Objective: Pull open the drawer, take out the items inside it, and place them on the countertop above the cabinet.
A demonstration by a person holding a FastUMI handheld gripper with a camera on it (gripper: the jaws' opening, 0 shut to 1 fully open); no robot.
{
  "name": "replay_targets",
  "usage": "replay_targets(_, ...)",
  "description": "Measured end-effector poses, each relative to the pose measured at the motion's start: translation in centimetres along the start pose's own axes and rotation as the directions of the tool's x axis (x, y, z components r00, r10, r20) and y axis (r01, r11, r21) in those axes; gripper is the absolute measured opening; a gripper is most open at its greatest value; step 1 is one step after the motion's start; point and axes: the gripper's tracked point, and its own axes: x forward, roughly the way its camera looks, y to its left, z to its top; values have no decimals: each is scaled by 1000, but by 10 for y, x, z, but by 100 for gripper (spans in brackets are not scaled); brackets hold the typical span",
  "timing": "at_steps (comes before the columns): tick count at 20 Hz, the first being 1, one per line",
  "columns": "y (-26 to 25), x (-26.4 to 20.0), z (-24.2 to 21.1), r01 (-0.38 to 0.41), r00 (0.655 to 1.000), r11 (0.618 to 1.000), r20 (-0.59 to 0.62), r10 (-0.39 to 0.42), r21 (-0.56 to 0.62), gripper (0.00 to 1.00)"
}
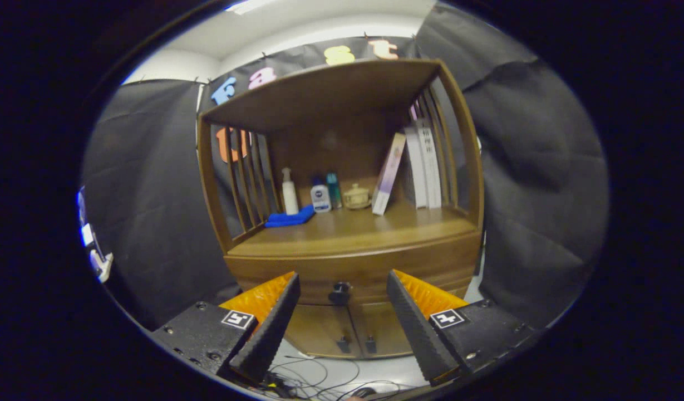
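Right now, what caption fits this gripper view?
Open gripper lined up with the closed drawer's knob, below a cabinet countertop.

The tool [342, 295] sits at the bottom centre of the frame, its two fingers [266, 331] spread wide apart and angled toward each other at the tips (nothing pressed between them), each backed by a block carrying a square marker.

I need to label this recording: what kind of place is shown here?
Likely a staged recording booth: black cloth hangs around a wooden cabinet whose countertop holds toiletry bottles and books. The open gripper points at the drawer knob.
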Motion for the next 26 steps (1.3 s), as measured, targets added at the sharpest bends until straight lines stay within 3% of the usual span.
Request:
replay_targets(8,0,80,-40,68,997,986,-25,-72,-151,93)
replay_targets(14,-12,136,-64,116,987,976,-85,-134,-186,85)
replay_targets(20,-8,158,-77,93,984,978,-131,-119,-186,55)
replay_targets(26,-9,159,-76,106,988,971,-92,-128,-214,43)
